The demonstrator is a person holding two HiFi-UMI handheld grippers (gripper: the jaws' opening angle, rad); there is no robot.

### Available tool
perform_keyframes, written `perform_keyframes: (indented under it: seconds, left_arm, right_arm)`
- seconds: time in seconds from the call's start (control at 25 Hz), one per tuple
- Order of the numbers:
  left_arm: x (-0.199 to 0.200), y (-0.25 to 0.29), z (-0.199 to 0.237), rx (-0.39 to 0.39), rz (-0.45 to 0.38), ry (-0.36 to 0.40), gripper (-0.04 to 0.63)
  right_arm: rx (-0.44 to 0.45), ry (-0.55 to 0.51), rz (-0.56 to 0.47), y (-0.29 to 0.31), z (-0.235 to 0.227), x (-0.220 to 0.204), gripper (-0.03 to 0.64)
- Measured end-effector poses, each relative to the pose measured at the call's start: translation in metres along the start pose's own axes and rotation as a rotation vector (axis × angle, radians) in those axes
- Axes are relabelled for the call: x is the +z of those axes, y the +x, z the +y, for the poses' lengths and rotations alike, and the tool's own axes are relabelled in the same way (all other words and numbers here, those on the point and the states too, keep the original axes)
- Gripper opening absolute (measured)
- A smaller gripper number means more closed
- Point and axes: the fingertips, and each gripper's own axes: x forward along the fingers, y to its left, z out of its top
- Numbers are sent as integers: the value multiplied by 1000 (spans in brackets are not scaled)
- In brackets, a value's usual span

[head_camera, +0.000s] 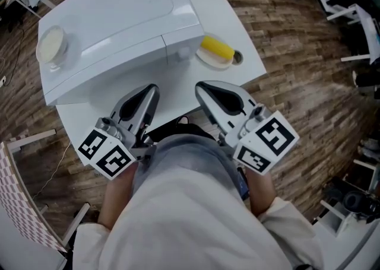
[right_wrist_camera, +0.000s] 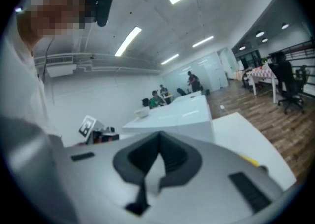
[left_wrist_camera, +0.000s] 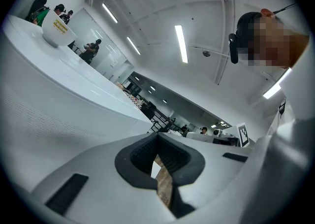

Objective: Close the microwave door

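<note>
Open-plan room, wood-plank floor (head_camera: 297,43), white table (head_camera: 234,25).

1. The left gripper (head_camera: 152,89) and right gripper (head_camera: 200,86) hang side by side over the table's near edge, close to my torso. Each has its jaws brought together at the tips with nothing between them. I judge this a parked posture, clear of the work.
2. The white microwave (head_camera: 119,31) stands just beyond, filling the table's left part. Its front looks flush, with no door swung out, so I take the door as closed.
3. A bowl (head_camera: 50,45) rests on the microwave's top, left end.
4. A plate (head_camera: 206,59) bearing a yellow item (head_camera: 217,48) sits near the table's right edge, just beside the microwave.
</note>
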Motion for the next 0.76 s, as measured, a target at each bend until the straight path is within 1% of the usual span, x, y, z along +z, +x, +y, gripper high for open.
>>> perform_keyframes:
  seconds: [0.24, 0.4, 0.76]
  left_arm:
    - [-2, -3, 2, 5, 1, -1, 14]
    - [-7, -4, 1, 6, 5, -5, 14]
    - [-13, 0, -8, -10, 5, -6, 14]
  right_arm:
    - [20, -32, 27, 1, 4, -5, 22]
    - [31, -30, 37, 0, 6, -10, 21]
    - [23, -34, 46, -13, 5, -14, 21]
